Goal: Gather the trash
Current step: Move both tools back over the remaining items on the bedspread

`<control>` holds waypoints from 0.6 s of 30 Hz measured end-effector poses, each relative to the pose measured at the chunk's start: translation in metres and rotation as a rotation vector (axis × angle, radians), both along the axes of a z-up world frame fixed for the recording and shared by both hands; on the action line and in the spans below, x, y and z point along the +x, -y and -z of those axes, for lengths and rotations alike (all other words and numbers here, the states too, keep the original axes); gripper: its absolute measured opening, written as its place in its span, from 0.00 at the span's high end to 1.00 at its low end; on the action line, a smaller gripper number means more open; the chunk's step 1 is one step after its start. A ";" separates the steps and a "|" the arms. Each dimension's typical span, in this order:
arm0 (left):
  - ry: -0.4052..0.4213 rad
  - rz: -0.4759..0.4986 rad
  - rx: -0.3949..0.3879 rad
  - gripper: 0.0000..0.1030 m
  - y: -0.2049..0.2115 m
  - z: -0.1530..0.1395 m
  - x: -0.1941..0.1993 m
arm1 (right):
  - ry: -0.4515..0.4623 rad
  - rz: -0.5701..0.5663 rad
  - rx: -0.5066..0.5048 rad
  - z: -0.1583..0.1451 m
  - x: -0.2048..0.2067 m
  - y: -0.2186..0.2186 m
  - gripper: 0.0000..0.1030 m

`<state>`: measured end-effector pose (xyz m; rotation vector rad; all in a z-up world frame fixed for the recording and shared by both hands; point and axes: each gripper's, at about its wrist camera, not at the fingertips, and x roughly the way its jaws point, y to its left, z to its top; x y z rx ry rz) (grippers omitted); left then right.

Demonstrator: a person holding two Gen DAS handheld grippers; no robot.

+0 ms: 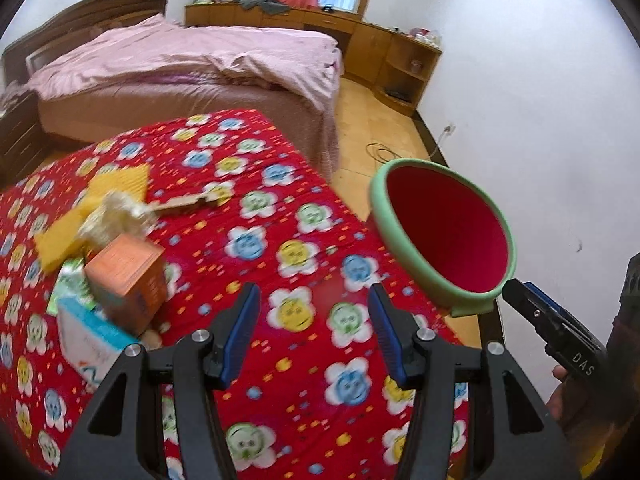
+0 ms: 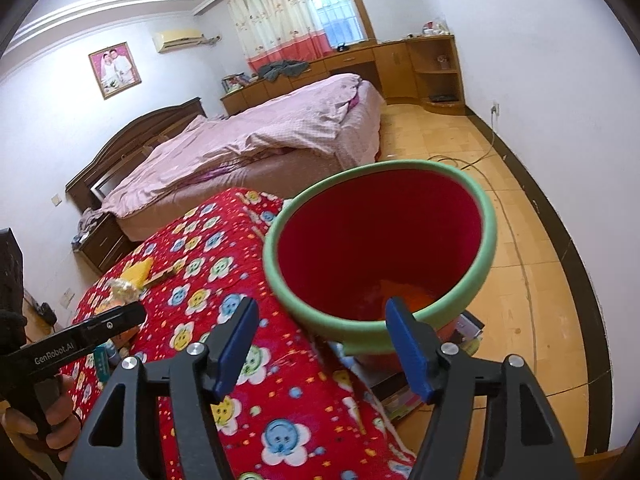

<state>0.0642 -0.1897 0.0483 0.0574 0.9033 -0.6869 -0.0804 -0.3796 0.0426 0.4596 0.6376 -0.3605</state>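
Observation:
On the red flowered cloth (image 1: 304, 208) at the left lies a heap of trash: an orange box (image 1: 128, 276), a white and blue box (image 1: 92, 340), a crumpled tissue (image 1: 116, 216) and yellow sheets (image 1: 120, 184). My left gripper (image 1: 313, 296) hovers open over the cloth to the right of the heap, with nothing between its pads. A red bin with a green rim (image 2: 380, 232) stands off the cloth's right edge, something orange (image 2: 404, 296) at its bottom. My right gripper (image 2: 320, 306) is at the bin's near rim, jaws spread wide and pads off it.
A bed with a pink cover (image 1: 180, 60) stands behind the cloth, and wooden cabinets (image 1: 380, 48) line the far wall. A cable (image 1: 380, 152) lies on the wooden floor. Books and boxes (image 2: 400, 396) sit beside the bin's base. A wooden stick (image 1: 188, 202) rests on the cloth.

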 end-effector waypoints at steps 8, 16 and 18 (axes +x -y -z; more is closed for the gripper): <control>-0.027 -0.077 0.021 0.46 -0.034 0.015 0.004 | -0.031 -0.056 0.018 0.011 0.012 -0.022 0.33; -0.042 -0.165 0.014 0.46 -0.075 0.020 0.012 | -0.046 -0.113 0.022 0.015 0.026 -0.044 0.33; -0.042 -0.182 0.016 0.46 -0.082 0.020 0.013 | -0.050 -0.127 0.023 0.016 0.029 -0.050 0.33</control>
